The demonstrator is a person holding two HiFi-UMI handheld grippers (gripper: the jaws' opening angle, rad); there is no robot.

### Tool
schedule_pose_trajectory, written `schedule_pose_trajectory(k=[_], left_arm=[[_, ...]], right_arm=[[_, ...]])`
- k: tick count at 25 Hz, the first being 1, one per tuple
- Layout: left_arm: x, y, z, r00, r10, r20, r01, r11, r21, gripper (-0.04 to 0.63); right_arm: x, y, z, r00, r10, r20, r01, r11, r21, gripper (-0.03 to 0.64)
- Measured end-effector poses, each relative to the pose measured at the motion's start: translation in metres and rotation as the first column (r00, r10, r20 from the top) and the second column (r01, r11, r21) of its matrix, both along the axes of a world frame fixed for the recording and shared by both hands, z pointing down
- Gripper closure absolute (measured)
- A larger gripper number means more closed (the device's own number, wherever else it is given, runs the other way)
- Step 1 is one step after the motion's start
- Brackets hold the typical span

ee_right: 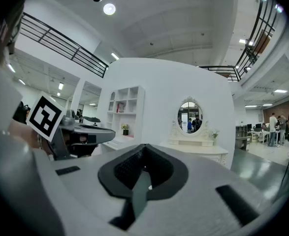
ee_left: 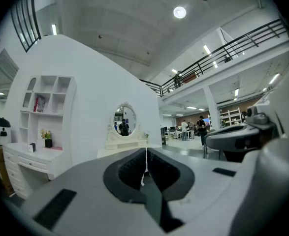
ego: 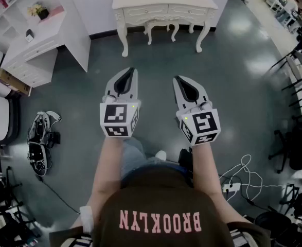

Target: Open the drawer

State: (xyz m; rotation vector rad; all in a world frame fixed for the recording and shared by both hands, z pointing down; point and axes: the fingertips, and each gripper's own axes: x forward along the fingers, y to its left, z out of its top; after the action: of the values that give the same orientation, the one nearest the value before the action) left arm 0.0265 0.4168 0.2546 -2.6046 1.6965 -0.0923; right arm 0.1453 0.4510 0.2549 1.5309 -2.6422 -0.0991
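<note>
Person's shirt [ego: 161,217]: nearest the camera, at the bottom of the head view. Both forearms reach forward from it, so the tools are carried out in front of the body.
White shelf unit [ego: 37,48]: far left against the wall, with small drawers under a potted plant [ego: 41,12]. It sits off to the side of where the jaws point.
Left hand-held gripper [ego: 128,72]: held level above the bare floor [ego: 78,86]. Its own view [ee_left: 145,151] shows the jaws pressed together with nothing between them, which reads as a carrying pose rather than a grasp.
Dressing table [ego: 163,6]: white with carved legs, against the wall straight ahead and well apart from both tools. The left gripper view shows an oval mirror [ee_left: 124,120] above it.
Drawer [ego: 145,14]: the task's thing, sitting flush and closed in the dressing table's front. A second drawer front lies beside it, and I cannot tell which is meant. The handles are too small to make out.
Right hand-held gripper [ego: 177,78]: level, beside the left one and aimed the same way. Its jaws are closed on nothing in its own view [ee_right: 143,151].
Power strip and cables [ego: 238,181]: on the floor at the right, clear of the path ahead.
Stage: an approach, by my judgement, with the drawer untouched.
Next move: likely walking closer, then parting one pair of jaws to take the handle.
</note>
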Motion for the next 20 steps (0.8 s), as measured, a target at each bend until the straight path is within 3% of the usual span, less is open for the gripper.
schedule_pose_trajectory(k=[11, 20], left_arm=[[-0.025, -0.016, 0.000, 0.998, -0.050, -0.034, 0.050, 0.999, -0.003, 0.586], [-0.035, -0.075, 0.008, 0.999, -0.026, -0.046, 0.025, 0.999, -0.026, 0.586]], right_arm=[[-0.017, -0.020, 0.001, 0.999, -0.014, -0.038, 0.015, 1.000, 0.021, 0.620], [-0.028, -0.071, 0.008, 0.999, 0.012, -0.043, -0.012, 1.000, 0.000, 0.620]])
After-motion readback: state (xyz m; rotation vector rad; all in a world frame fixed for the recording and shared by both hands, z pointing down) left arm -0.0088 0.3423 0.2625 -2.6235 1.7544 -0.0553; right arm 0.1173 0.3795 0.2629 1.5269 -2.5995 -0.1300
